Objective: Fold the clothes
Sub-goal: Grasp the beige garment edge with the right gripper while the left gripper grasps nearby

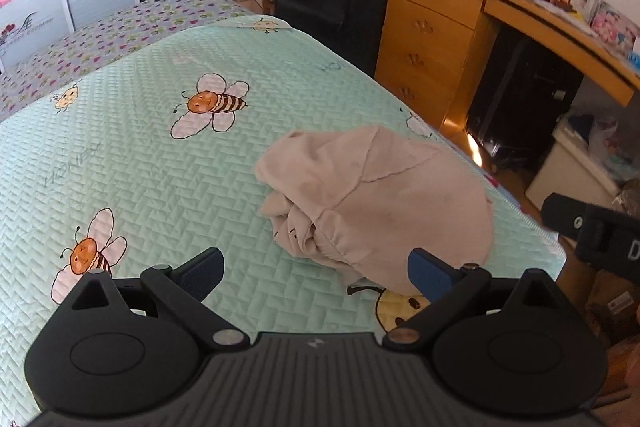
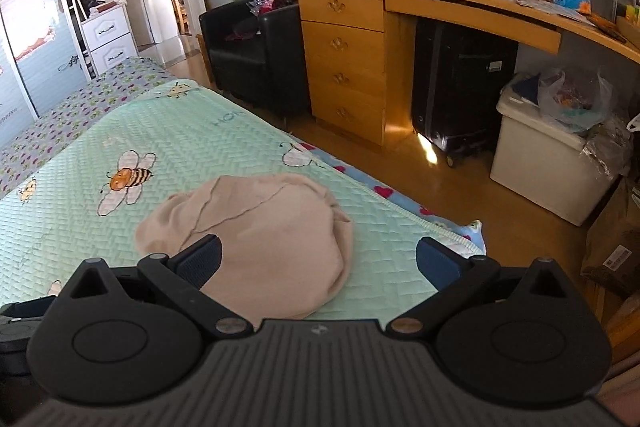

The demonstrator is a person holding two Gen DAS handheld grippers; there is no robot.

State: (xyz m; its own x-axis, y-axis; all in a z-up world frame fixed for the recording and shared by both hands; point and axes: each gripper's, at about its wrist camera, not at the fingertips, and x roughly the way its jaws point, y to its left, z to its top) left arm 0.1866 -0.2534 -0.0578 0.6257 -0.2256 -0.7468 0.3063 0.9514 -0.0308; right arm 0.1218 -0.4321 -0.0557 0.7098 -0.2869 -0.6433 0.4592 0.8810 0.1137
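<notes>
The fingers (image 1: 204, 273) of the left gripper (image 1: 316, 273) are spread wide and nothing is held between them; the fingers (image 2: 200, 261) of the right gripper (image 2: 318, 261) are spread wide too, also empty. A beige garment (image 1: 372, 199) is seen crumpled in a rounded heap on the green bedspread (image 1: 152, 167), near the bed's edge on the side of the wooden desk (image 2: 344, 67). Its long axis is laid roughly along that edge — the bunched, gathered folds (image 1: 296, 227) are turned towards the left gripper. In the right wrist view a smooth, domed side (image 2: 280, 239) is shown, just beyond the left-hand finger.
</notes>
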